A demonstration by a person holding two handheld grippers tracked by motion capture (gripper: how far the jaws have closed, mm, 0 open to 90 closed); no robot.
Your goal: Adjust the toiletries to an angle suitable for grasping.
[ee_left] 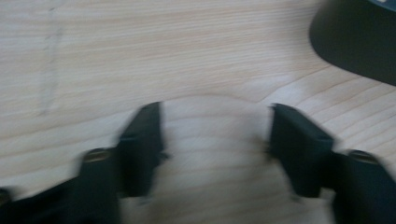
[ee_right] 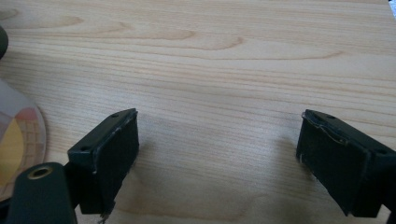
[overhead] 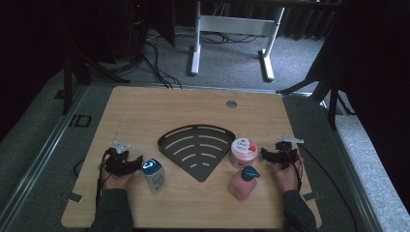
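Apparently the small bottle with the blue cap (overhead: 153,175), upright just beside the left hand-held gripper (overhead: 131,163), is light, rigid and slick; its flat sides should be taken. Both hand-held grippers are open and empty, the right (overhead: 267,155) near the pink jar (overhead: 243,152). Ahead lies the black fan-shaped rack (overhead: 196,149); a pink pump bottle (overhead: 244,182) stands well apart on the desk (overhead: 145,111).

The grey bottle with a blue cap (overhead: 154,175) lies on the desk, left of the black fan-shaped rack. The pink pump bottle with a teal pump head (overhead: 244,182) lies right of centre; a round pink-lidded jar (overhead: 243,151) stands upright just behind it.
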